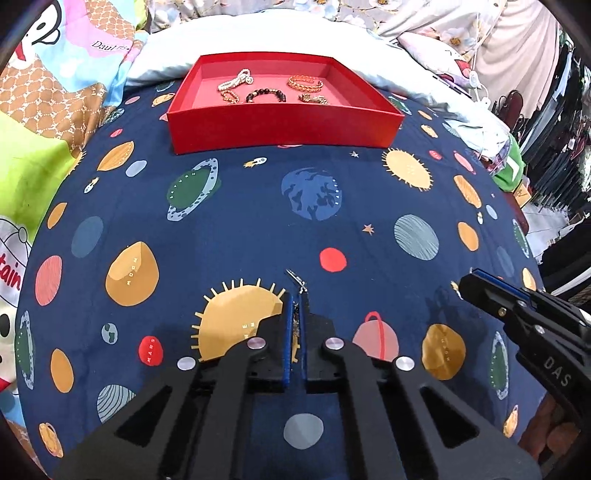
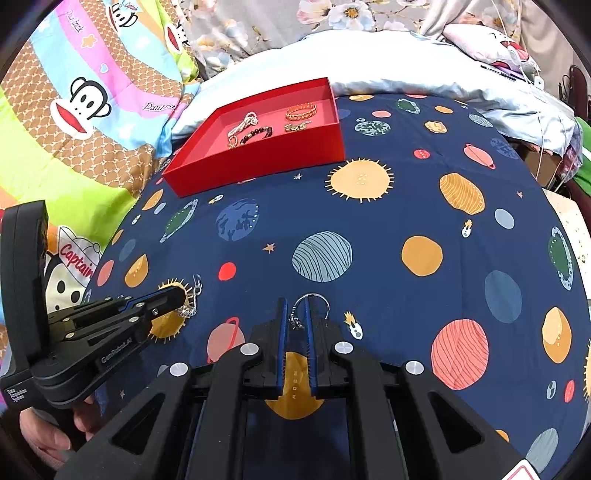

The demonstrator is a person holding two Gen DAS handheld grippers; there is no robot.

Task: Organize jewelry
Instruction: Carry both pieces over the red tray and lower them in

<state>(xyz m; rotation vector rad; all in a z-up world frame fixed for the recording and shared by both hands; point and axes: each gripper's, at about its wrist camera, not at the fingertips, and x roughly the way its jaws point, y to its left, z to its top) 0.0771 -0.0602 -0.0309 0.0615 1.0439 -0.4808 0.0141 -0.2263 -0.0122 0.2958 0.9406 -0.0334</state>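
A red tray lies at the far side of the space-print bedsheet; it also shows in the right wrist view. It holds several bracelets: a white one, a dark beaded one and an orange one. My left gripper is shut on a silver chain; its clasp sticks out past the tips. From the right wrist view the left gripper holds the chain hanging. My right gripper is shut on a silver ring piece with a small chain.
The navy planet-print sheet covers the bed. A colourful monkey-print blanket lies at the left. A white pillow sits behind the tray. The right gripper's body shows at the right of the left wrist view.
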